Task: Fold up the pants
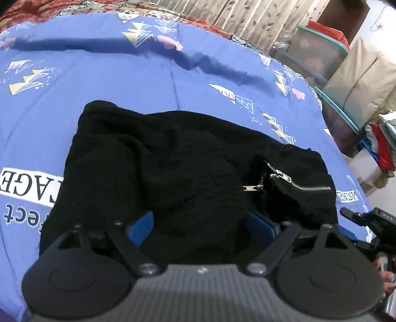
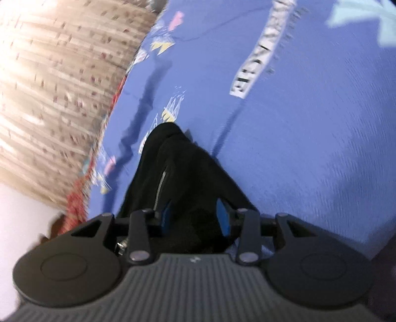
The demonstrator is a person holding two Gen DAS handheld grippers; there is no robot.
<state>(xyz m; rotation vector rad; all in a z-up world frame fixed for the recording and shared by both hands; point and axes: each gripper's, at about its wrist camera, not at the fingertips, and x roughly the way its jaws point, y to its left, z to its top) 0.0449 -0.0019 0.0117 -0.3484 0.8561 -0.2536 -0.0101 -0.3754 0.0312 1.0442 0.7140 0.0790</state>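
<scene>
Black pants (image 1: 173,168) lie in a folded bundle on the blue printed bedsheet (image 1: 99,81), with a silver pocket zip (image 1: 297,184) at their right side. My left gripper (image 1: 200,226) stands open and wide over the near edge of the pants; its blue pads (image 1: 141,228) are well apart and do not press the cloth. In the right wrist view the pants (image 2: 178,161) run away from the camera as a narrow dark strip, zip (image 2: 160,183) showing. My right gripper (image 2: 195,216) is shut on a thick bunch of this fabric. The right gripper's body (image 1: 366,223) shows at the left view's right edge.
A beige leaf-patterned curtain (image 1: 247,17) hangs behind the bed. Teal-rimmed storage boxes (image 1: 321,57) and a pile of coloured clothes (image 1: 381,148) stand off the bed's right side. A red patterned blanket (image 1: 49,10) lies along the far edge. The sheet (image 2: 309,123) stretches wide beside the pants.
</scene>
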